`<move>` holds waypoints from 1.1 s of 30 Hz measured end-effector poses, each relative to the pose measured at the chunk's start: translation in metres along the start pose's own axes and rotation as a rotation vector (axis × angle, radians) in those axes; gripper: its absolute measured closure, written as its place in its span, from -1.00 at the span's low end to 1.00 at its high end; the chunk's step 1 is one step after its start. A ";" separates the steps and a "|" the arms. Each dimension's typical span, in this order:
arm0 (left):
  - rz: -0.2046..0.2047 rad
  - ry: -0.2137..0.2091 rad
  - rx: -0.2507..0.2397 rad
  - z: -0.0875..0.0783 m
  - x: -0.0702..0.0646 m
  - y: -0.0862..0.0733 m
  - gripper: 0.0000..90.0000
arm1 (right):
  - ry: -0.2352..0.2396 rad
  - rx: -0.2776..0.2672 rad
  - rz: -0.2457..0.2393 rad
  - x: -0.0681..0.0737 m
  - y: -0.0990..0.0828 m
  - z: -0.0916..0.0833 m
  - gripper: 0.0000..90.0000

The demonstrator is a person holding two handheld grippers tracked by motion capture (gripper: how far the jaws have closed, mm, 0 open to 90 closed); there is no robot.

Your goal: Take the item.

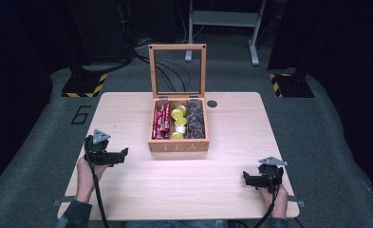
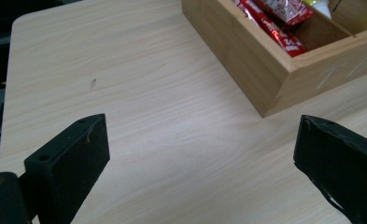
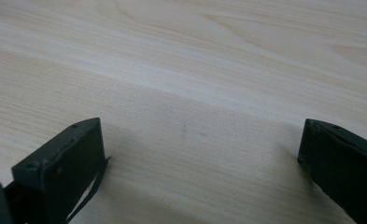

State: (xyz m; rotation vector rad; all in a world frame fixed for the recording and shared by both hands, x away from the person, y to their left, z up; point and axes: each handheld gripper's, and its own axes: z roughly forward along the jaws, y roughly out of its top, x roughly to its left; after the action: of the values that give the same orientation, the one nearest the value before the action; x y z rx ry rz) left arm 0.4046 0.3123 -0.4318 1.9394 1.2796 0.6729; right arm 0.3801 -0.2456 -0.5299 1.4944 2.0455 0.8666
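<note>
With both my left gripper (image 1: 123,153) and right gripper (image 1: 246,178) spread empty, reaching toward twelve o'clock could knock the tea box (image 1: 178,146) or topple its upright lid (image 1: 177,70).

The worktop (image 1: 127,190) is pale wood-grain laminate, smooth with a soft sheen. The tea box (image 1: 178,145) is matt bamboo-coloured wood, its raised lid (image 1: 177,71) glazed. The red packets (image 2: 277,32) look like glossy foil. Both tongs have matt black, scuffed jaws.

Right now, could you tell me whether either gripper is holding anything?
Nothing is held: the left gripper and right gripper are both open over the table.
</note>
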 end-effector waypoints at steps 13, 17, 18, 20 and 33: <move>0.004 -0.054 -0.008 0.019 -0.008 0.026 -0.90 | 0.000 0.000 0.000 0.000 0.000 0.000 -1.00; 0.015 -0.060 -0.004 0.026 -0.011 0.033 -0.90 | 0.000 -0.001 0.000 0.000 0.000 0.000 -1.00; 0.016 -0.062 -0.004 0.028 -0.012 0.035 -0.90 | 0.000 -0.001 0.000 0.000 0.000 0.000 -1.00; 0.020 -0.062 -0.004 0.032 -0.013 0.038 -0.89 | 0.000 -0.001 0.000 0.000 0.000 0.000 -1.00; 0.054 -0.084 0.010 0.053 -0.025 0.065 -0.90 | 0.000 0.000 0.000 0.000 0.000 0.000 -1.00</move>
State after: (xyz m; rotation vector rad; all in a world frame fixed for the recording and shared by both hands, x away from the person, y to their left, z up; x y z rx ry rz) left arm 0.4713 0.2579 -0.4140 1.9948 1.1849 0.6057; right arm 0.3801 -0.2456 -0.5300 1.4943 2.0452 0.8670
